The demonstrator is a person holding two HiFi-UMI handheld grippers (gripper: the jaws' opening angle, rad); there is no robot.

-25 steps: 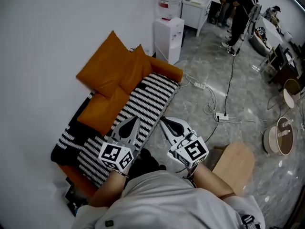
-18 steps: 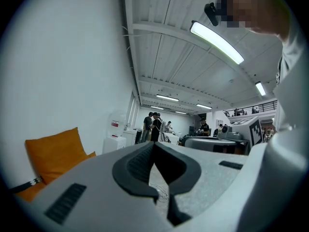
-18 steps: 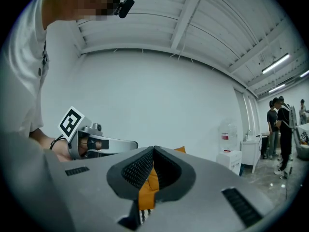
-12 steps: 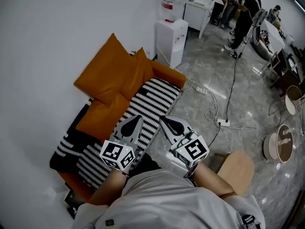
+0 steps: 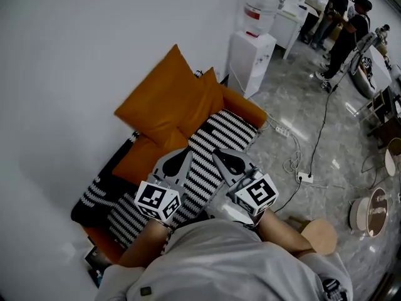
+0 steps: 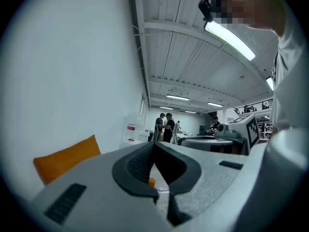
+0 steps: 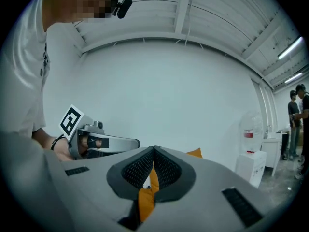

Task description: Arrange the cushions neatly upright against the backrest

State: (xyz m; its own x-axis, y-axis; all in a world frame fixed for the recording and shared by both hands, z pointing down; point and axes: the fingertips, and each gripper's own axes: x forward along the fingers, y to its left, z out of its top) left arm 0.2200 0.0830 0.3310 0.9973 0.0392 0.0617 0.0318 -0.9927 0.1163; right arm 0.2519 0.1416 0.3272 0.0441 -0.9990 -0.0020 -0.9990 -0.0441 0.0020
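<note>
An orange sofa [image 5: 241, 102] stands along the white wall. Two orange cushions lean upright at its back, a large one [image 5: 166, 93] and a smaller one [image 5: 205, 98]. A third orange cushion [image 5: 145, 158] lies flat on the seat, beside a black-and-white striped cover [image 5: 216, 140]. My left gripper [image 5: 183, 153] and right gripper [image 5: 219, 153] hover side by side over the striped cover, both shut and empty. The left gripper view shows shut jaws [image 6: 154, 144] and an orange cushion [image 6: 67, 158] beyond. The right gripper view shows shut jaws [image 7: 154, 151], with a cushion corner [image 7: 195, 153] behind them.
A white water dispenser [image 5: 254, 49] stands at the sofa's far end. A power strip and cables [image 5: 304, 175] lie on the grey floor. A wooden stool [image 5: 322, 234] is at my right. Several people [image 5: 344, 11] stand far back. Dark striped fabric [image 5: 94, 196] covers the sofa's near end.
Both grippers have moved forward together, from the sofa's front edge to over the striped seat, closer to the orange cushions. Their jaws stayed shut. The cushions have not moved.
</note>
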